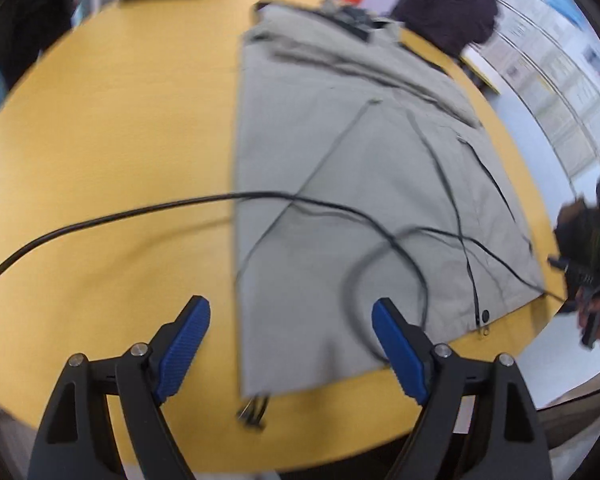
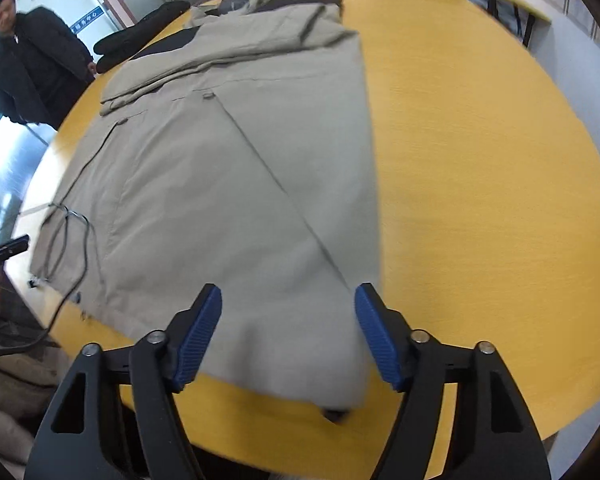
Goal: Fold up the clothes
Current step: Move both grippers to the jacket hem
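Nearest to the cameras, the left gripper [image 1: 290,346] and the right gripper [image 2: 288,332] both hang with jaws wide apart and nothing between them, each above the near hem of the jacket [image 1: 352,168].

The jacket lies flat on the yellow table [image 1: 112,128], one side already turned in to a straight edge with a diagonal crease across the cloth; whether more folds are wanted or this is the finished shape, I cannot judge.

If a fold follows, the pads should pinch only cloth near a corner, because a black cable [image 1: 140,210] loops over the hem and could be caught.

The fabric looks thin, matte and grey-green, probably slippery; the ribbed blue pads [image 2: 198,340] should help.

Farther off, the collar end is bunched in layers.
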